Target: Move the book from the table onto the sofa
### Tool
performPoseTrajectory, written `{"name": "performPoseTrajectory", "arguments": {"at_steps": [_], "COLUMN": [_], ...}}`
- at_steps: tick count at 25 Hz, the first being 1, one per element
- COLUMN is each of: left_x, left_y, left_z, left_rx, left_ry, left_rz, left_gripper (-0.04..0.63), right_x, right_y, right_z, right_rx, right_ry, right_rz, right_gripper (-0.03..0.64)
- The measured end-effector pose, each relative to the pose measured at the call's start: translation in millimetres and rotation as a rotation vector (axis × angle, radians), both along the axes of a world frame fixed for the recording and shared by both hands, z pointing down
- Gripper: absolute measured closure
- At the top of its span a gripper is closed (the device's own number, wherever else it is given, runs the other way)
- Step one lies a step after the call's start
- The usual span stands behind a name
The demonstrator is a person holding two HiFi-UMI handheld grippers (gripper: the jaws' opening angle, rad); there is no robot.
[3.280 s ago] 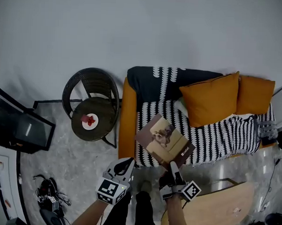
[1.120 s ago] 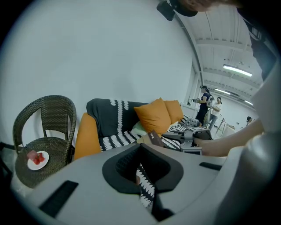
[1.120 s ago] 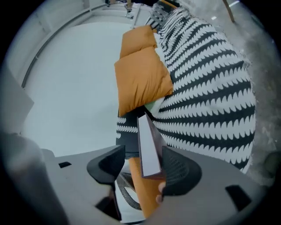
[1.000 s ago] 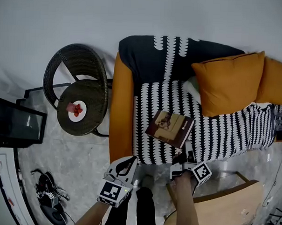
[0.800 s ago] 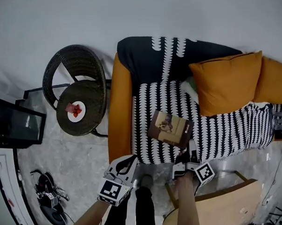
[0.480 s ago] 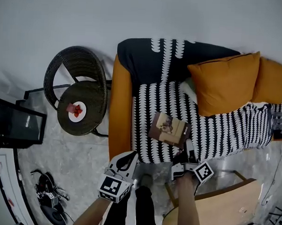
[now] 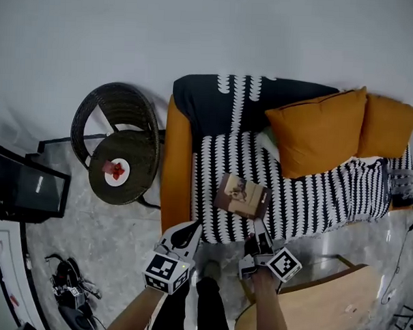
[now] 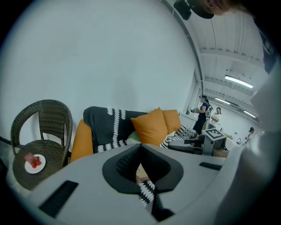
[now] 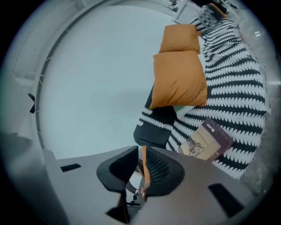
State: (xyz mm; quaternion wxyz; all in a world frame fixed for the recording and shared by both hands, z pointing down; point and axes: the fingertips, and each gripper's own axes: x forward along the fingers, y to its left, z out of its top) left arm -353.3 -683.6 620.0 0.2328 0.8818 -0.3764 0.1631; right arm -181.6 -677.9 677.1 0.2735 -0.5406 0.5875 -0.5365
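Note:
The book (image 7: pixel 241 195), brown with a tan cover picture, lies flat on the sofa's (image 7: pixel 177 173) black-and-white striped seat. In the right gripper view the book (image 9: pixel 206 141) rests on the throw, ahead and to the right of the jaws. My right gripper (image 7: pixel 258 231) hovers just in front of the seat edge, a little short of the book and apart from it. Its jaws are closing with nothing between them, and a slim gap shows in the right gripper (image 9: pixel 142 150). My left gripper (image 7: pixel 188 230) hangs by the sofa's front left corner, shut and empty, as the left gripper (image 8: pixel 140 147) view confirms.
Two orange cushions (image 7: pixel 317 131) (image 7: pixel 386 124) lean on the sofa's back right. A dark wicker chair (image 7: pixel 122 147) with a white plate (image 7: pixel 115 170) of something red stands left of the sofa. A wooden table (image 7: pixel 316 309) sits at lower right. People stand far off (image 8: pixel 203 112).
The book went from being held above the sofa to lying on its seat. Since a second ago my right gripper has drawn back from the book's corner, and both grippers have lifted.

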Motion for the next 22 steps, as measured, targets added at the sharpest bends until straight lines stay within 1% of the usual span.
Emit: {"name": "performPoseTrajectory", "arguments": {"at_steps": [2,3,5,8,10,13,19,22], "left_x": [2.3,3.4,5.6,7.6,7.7,7.3,7.5,8.6], "left_y": [2.4,3.8,7.6,13.2,15.3,18.2,23.4,27.2], "left_z": [-13.7,-20.6,-34.1,-52.0,-61.3,-72.1,-92.0,-100.7], "left_rx": [0.002,0.004,0.010,0.018,0.022,0.028,0.046,0.054], "left_ry": [0.005,0.007,0.010,0.013,0.016,0.019,0.028,0.035], "left_rz": [0.005,0.009,0.015,0.018,0.017,0.016,0.023,0.024], "left_gripper": [0.581,0.581,0.581,0.581,0.581,0.581,0.581,0.581], "right_x": [3.7,3.4,-3.9,-18.5,-24.3,-29.9,-43.8,-48.5], "right_y": [10.8,14.9,17.8,17.8,20.0,23.9,26.5,28.6], "right_z": [-9.1,-15.4,-34.2,-65.2,-80.0,-97.9,-134.4,-150.3], "right_rx": [-0.037,-0.046,-0.014,0.082,0.106,0.133,0.225,0.263], "right_ry": [0.128,0.168,0.179,0.149,0.175,0.249,0.476,0.546], "right_rz": [-0.044,-0.060,-0.084,-0.121,-0.146,-0.180,-0.269,-0.290], "right_gripper": [0.556,0.565,0.575,0.588,0.592,0.592,0.594,0.594]}}
